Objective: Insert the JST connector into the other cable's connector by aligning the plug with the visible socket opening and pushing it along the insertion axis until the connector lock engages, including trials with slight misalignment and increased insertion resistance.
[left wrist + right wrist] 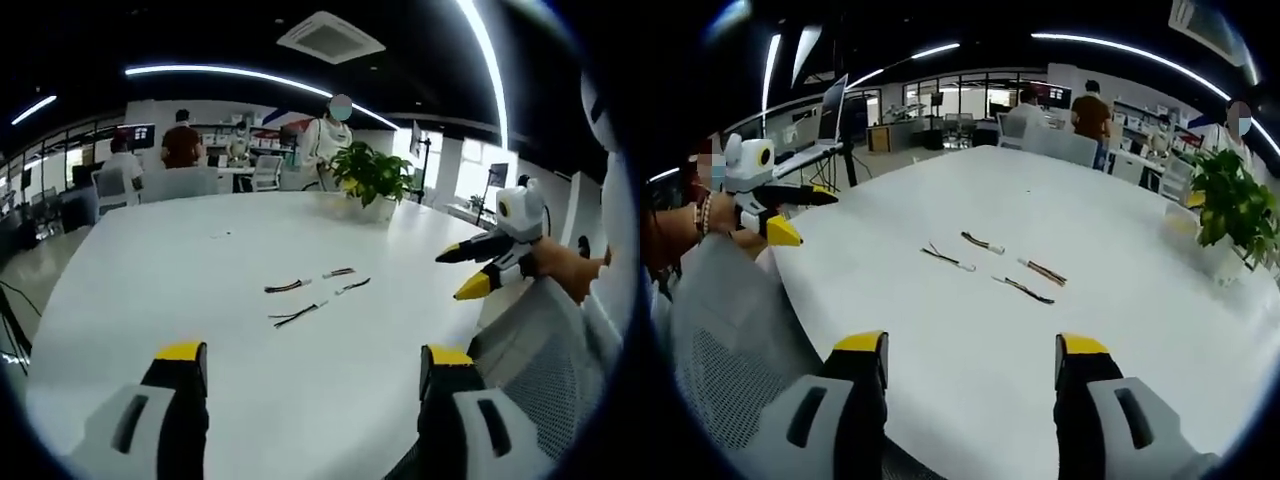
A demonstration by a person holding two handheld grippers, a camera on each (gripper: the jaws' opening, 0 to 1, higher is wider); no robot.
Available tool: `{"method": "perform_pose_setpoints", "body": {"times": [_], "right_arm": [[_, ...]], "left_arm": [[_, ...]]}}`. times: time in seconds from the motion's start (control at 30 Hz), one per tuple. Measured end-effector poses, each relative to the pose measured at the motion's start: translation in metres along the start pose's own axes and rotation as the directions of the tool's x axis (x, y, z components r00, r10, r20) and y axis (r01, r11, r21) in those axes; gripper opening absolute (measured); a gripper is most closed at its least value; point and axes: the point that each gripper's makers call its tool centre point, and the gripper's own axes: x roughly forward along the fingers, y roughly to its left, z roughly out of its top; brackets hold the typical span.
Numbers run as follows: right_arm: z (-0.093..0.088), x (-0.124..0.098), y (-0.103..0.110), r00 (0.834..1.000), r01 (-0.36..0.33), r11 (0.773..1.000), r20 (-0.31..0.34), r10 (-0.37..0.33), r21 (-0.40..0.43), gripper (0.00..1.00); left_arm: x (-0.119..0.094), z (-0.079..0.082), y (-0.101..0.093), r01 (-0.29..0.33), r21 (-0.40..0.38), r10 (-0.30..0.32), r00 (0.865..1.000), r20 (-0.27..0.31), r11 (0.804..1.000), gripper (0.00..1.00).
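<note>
Several short cables with small white connectors lie loose on the white table (200, 260): one (287, 287) at the left, one (338, 272) behind it, one (352, 286) and one (297, 316) nearest. In the right gripper view the same cables (947, 259) (983, 242) (1042, 270) (1023, 289) lie mid-table. My left gripper (315, 360) hovers open well short of them, holding nothing. My right gripper (970, 350) is open and empty too, above the table's near edge. Each gripper shows in the other's view: right gripper (460, 272), left gripper (805, 216), both off the table's edge.
A potted plant (370, 175) (1235, 200) stands on the table beyond the cables. A grey mesh chair back (540, 370) (730, 370) sits close by the table edge. People, desks and monitors are in the office behind.
</note>
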Motion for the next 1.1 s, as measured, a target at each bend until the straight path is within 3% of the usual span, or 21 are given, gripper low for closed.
{"method": "perform_pose_setpoints", "body": {"times": [0.13,0.2,0.33,0.73,1.1], "right_arm": [[-0.004,0.008,-0.005,0.999,0.018,0.999,-0.033,-0.019,-0.047,0.65],[-0.005,0.012,-0.003,0.999,-0.011,0.998,-0.052,0.008,-0.056,0.66],[0.000,0.016,-0.007,0.999,-0.028,0.999,-0.040,0.026,-0.041,0.66],[0.016,0.014,-0.042,0.999,0.034,0.998,-0.014,-0.035,-0.043,0.65],[0.037,0.011,-0.063,0.999,0.034,0.999,0.038,-0.032,-0.034,0.62]], "left_arm": [[-0.001,0.002,0.003,-0.017,-0.009,0.017,1.000,0.007,1.000,0.86],[-0.001,0.004,0.003,-0.032,0.023,0.032,0.999,-0.002,0.999,0.86],[0.002,0.011,0.003,-0.040,0.045,0.040,0.999,0.002,0.998,0.87],[0.024,0.038,0.007,-0.015,0.085,0.010,0.999,0.048,0.996,0.86],[0.048,0.062,0.001,0.036,0.133,-0.047,0.996,0.078,0.990,0.85]]}}
